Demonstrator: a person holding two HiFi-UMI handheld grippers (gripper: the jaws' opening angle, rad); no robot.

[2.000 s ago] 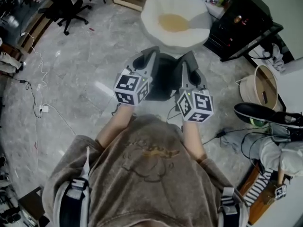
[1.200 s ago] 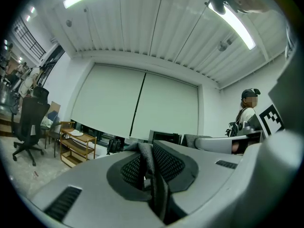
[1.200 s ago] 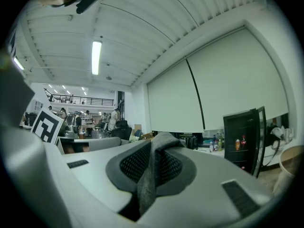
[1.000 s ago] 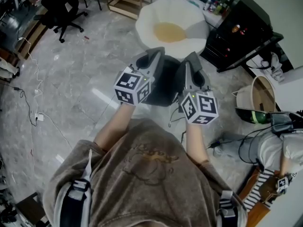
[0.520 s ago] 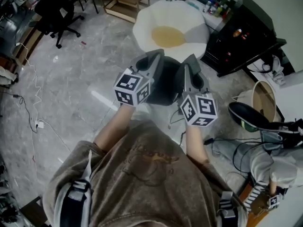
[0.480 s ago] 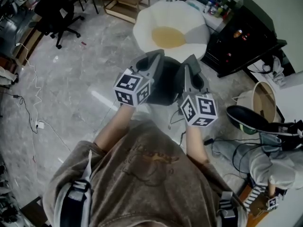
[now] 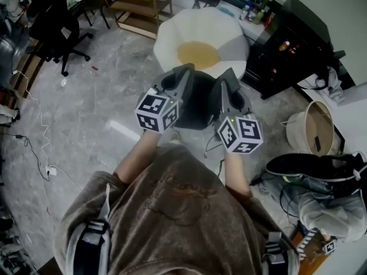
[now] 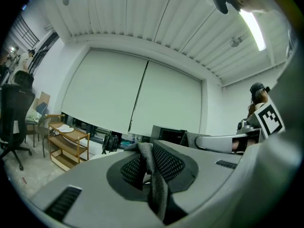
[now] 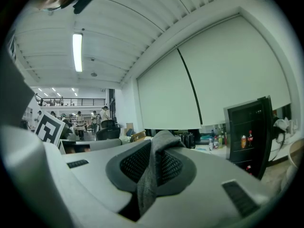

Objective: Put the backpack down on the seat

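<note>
Grey marbled floor [image 7: 86, 96], far left: we list a black office chair [image 7: 54, 22], with a wooden shelf unit [image 7: 140, 19] just to its right.

Left gripper [image 7: 182, 74]: held out level in front of the person. We find its jaws pressed together on a grey fabric strap [image 8: 156, 184], which is pinched between the mesh pads and runs on toward the camera.

Backpack [image 7: 198, 105]: dark. We see it hanging between the two grippers, clear of the floor. It is at the near rim of the seat and not yet set down on it.

Seat [image 7: 169, 39]: a low, white, lobed chair with a yellow centre cushion [image 7: 198, 54], just beyond the backpack.

Right gripper [image 7: 227, 80]: level with the left one. We note its jaws clamped on a second grey strap [image 9: 147, 179], which folds over the top of the pads.

Right side: we enter a black cabinet [image 7: 287, 36], near the seat. A round basket [image 7: 293, 125] stands on the floor below it, and a black shoe [image 7: 309, 166] shows at the right edge.
</note>
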